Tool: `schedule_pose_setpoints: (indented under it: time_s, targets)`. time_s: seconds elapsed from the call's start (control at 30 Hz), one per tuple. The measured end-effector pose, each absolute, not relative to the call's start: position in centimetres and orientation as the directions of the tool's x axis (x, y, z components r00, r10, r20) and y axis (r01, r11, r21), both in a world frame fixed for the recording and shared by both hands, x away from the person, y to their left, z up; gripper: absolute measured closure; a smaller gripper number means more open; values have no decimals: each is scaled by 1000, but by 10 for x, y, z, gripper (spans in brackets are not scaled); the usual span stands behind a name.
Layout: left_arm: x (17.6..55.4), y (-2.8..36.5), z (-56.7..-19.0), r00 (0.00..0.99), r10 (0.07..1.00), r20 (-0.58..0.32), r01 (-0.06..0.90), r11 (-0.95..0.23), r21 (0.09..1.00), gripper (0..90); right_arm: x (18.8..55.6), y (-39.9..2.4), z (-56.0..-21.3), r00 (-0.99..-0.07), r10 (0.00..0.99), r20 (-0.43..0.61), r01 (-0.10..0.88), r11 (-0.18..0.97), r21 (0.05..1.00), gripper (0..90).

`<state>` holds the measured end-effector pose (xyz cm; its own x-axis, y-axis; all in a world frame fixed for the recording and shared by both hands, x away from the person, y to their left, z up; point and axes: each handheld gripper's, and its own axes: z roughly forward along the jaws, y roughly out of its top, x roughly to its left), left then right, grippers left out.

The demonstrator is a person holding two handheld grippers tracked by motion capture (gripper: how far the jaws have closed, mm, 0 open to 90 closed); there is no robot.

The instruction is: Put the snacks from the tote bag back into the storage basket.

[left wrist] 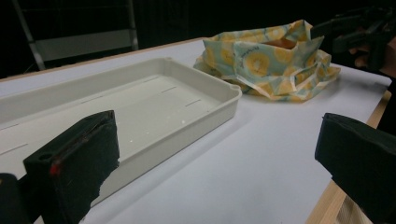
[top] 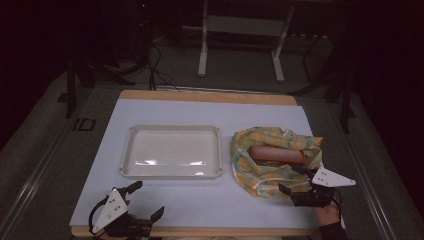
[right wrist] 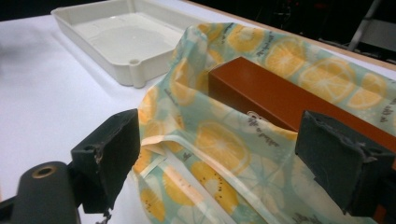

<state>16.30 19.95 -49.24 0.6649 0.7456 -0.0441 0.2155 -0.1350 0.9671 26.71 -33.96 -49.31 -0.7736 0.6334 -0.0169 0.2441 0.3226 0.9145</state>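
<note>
A cloth bag (top: 265, 172) printed with orange slices lies on the right of the white table top. A long reddish-brown box (top: 276, 154) sticks out of its mouth. My right gripper (top: 292, 180) is at the bag's near edge. In the right gripper view the gripper (right wrist: 219, 149) is open, its jaws straddle the bag's (right wrist: 224, 154) loose fabric without pressing it, and the box (right wrist: 285, 100) lies just beyond. My left gripper (top: 147, 199) rests open near the table's front left. Its view shows the gripper (left wrist: 219, 154) wide open with nothing between the jaws.
An empty cream tray (top: 128, 150) sits in the table's middle, left of the bag, and its rim (left wrist: 219, 100) lies just ahead of my left gripper. The wooden table edge (top: 200, 232) runs along the front. A metal stand (top: 202, 55) is on the floor behind.
</note>
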Motion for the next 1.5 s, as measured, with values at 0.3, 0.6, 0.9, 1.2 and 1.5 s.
schedule_pose_setpoints:
  time_s: [0.3,0.6,0.9,1.2,1.5]
  targets:
    - [166,202,-495,656,752,-73,229,-106,968,2,266,-336,-482,-830,558,-21,252,407,878,128]
    - [169,199,-496,675,734,-73,235,-120,965,1,265,-338,-474,-862,507,3,263,443,857,116]
    - [170,198,-496,683,727,-70,236,-129,963,2,263,-331,-463,-900,436,-25,198,456,868,115]
    - [170,198,-495,686,724,-74,237,-127,963,2,271,-331,-444,-902,427,-67,149,452,879,130]
    - [171,198,-496,688,721,-77,237,-123,964,1,284,-333,-426,-891,443,-96,122,437,891,136]
